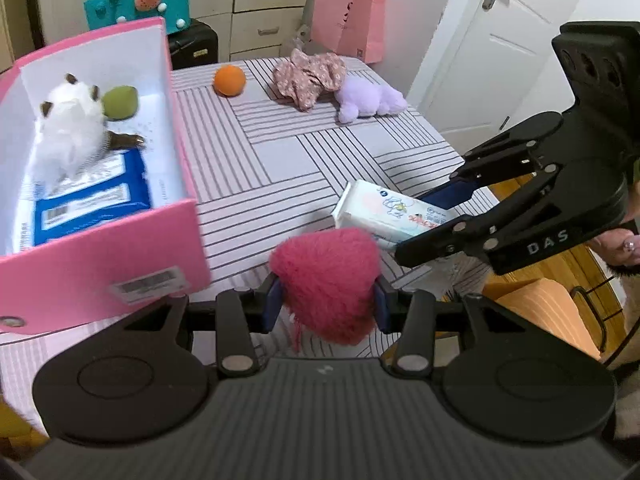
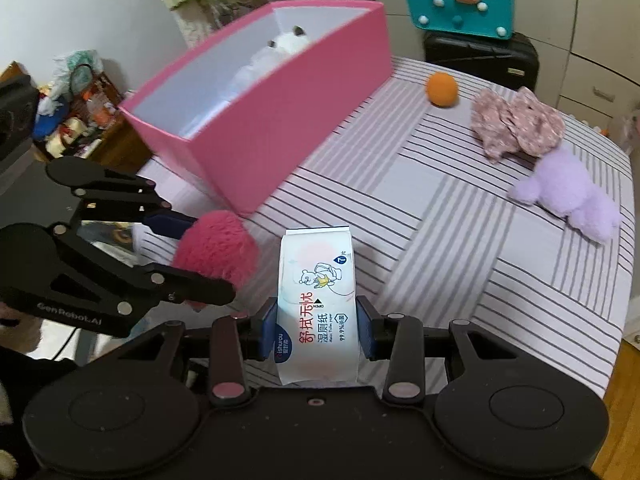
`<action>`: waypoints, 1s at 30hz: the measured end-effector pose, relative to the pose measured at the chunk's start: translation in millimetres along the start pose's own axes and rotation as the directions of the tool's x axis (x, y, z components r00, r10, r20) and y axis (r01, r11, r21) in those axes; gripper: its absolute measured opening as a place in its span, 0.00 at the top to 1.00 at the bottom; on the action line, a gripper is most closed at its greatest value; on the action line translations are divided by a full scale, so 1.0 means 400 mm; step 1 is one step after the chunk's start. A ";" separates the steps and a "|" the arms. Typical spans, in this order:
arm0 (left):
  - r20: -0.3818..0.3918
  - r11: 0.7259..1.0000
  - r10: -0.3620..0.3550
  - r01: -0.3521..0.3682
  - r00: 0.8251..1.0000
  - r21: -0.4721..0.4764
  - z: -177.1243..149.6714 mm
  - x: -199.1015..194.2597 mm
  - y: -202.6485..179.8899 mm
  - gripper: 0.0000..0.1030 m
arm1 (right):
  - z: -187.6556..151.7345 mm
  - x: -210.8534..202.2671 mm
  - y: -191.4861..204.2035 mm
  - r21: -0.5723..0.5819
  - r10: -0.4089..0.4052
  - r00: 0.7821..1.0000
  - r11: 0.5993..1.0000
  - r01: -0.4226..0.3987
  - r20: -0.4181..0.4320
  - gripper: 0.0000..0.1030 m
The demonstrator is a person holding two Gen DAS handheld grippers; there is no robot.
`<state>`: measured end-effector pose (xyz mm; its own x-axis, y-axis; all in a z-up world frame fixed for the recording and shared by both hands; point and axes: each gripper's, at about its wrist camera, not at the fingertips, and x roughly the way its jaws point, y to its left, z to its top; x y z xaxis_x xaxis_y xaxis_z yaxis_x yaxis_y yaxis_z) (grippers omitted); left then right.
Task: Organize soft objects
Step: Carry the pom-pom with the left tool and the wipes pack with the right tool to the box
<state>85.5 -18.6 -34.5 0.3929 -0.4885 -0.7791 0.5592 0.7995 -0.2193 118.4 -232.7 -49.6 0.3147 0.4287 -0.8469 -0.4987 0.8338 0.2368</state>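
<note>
Now the left claw (image 1: 326,306) is closed partway, its two blue pads squeezing a fluffy red plush heart (image 1: 326,280) from both sides. It tilts down over the near edge of the striped bed (image 1: 280,160). Just beside it, the right claw (image 2: 318,330) squeezes a white pack of wet wipes (image 2: 318,304) the same way, tilted down too. A pink box (image 1: 100,268) sits at the left edge of the bed, with a white plush toy (image 1: 68,132) inside.
</note>
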 end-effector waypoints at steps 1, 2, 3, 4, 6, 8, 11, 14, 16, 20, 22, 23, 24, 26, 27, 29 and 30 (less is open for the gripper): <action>0.001 1.000 0.001 -0.001 1.000 0.000 0.000 -0.019 0.005 0.58 | 0.005 -0.010 0.009 -0.001 0.010 1.000 1.000 -0.010 0.002 0.56; 0.003 1.000 0.000 0.000 1.000 0.000 0.001 -0.032 0.010 0.58 | 0.009 -0.017 0.018 -0.002 0.015 1.000 1.000 -0.015 0.005 0.56; 0.005 1.000 0.001 -0.001 1.000 0.002 0.001 -0.047 0.013 0.58 | 0.016 -0.028 0.030 -0.006 0.018 1.000 1.000 -0.018 0.009 0.56; 0.011 1.000 0.000 0.000 1.000 0.008 0.003 -0.065 0.017 0.58 | 0.021 -0.039 0.039 -0.016 0.018 1.000 1.000 -0.018 0.012 0.56; 0.022 1.000 -0.001 0.001 1.000 0.011 0.011 -0.089 0.024 0.58 | 0.034 -0.059 0.063 -0.041 0.012 1.000 0.999 -0.011 0.027 0.56; 0.037 1.000 -0.002 0.002 0.999 0.010 0.023 -0.121 0.037 0.58 | 0.049 -0.074 0.082 -0.066 0.009 0.999 0.998 -0.005 0.045 0.56; 0.071 0.999 0.028 -0.029 0.997 0.015 0.045 -0.158 0.056 0.58 | 0.078 -0.083 0.105 -0.100 0.015 0.998 0.995 -0.008 0.066 0.56; 0.098 0.998 0.057 -0.058 0.994 0.011 0.069 -0.191 0.088 0.58 | 0.109 -0.085 0.134 -0.147 0.029 0.996 0.989 -0.016 0.086 0.56; 0.114 0.997 0.077 -0.077 0.991 0.003 0.089 -0.207 0.113 0.58 | 0.131 -0.085 0.156 -0.178 0.037 0.994 0.984 -0.018 0.103 0.56; 0.147 0.995 0.101 -0.100 0.984 -0.015 0.134 -0.227 0.158 0.58 | 0.187 -0.074 0.192 -0.228 0.038 0.989 0.974 -0.005 0.141 0.56; 0.184 0.990 0.139 -0.139 0.973 -0.017 0.153 -0.236 0.170 0.58 | 0.220 -0.063 0.209 -0.248 0.036 0.988 0.969 0.003 0.153 0.56; 0.191 0.989 0.150 -0.150 0.970 -0.018 0.159 -0.236 0.173 0.58 | 0.236 -0.055 0.215 -0.256 0.033 0.988 0.967 0.007 0.154 0.56; 0.197 0.988 0.154 -0.154 0.968 -0.015 0.165 -0.234 0.176 0.58 | 0.251 -0.046 0.219 -0.266 0.030 0.989 0.964 0.010 0.148 0.56; 0.196 0.990 0.144 -0.141 0.970 -0.029 0.180 -0.228 0.190 0.58 | 0.280 -0.028 0.224 -0.276 0.024 0.991 0.961 0.012 0.129 0.56; 0.196 0.990 0.138 -0.134 0.971 -0.029 0.188 -0.223 0.196 0.58 | 0.300 -0.013 0.226 -0.280 0.020 0.993 0.960 0.013 0.115 0.56; 0.193 0.990 0.138 -0.132 0.971 -0.043 0.206 -0.213 0.212 0.58 | 0.326 0.011 0.230 -0.291 0.015 0.995 0.957 0.015 0.100 0.56; 0.197 0.989 0.146 -0.140 0.969 -0.044 0.215 -0.208 0.220 0.58 | 0.342 0.026 0.230 -0.301 0.017 0.996 0.954 0.011 0.091 0.56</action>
<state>164.9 62.4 61.4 0.6065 -0.4258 -0.6715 0.4663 0.8745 -0.1334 186.2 -103.8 28.5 0.3783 0.4726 -0.7960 -0.7151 0.6952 0.0729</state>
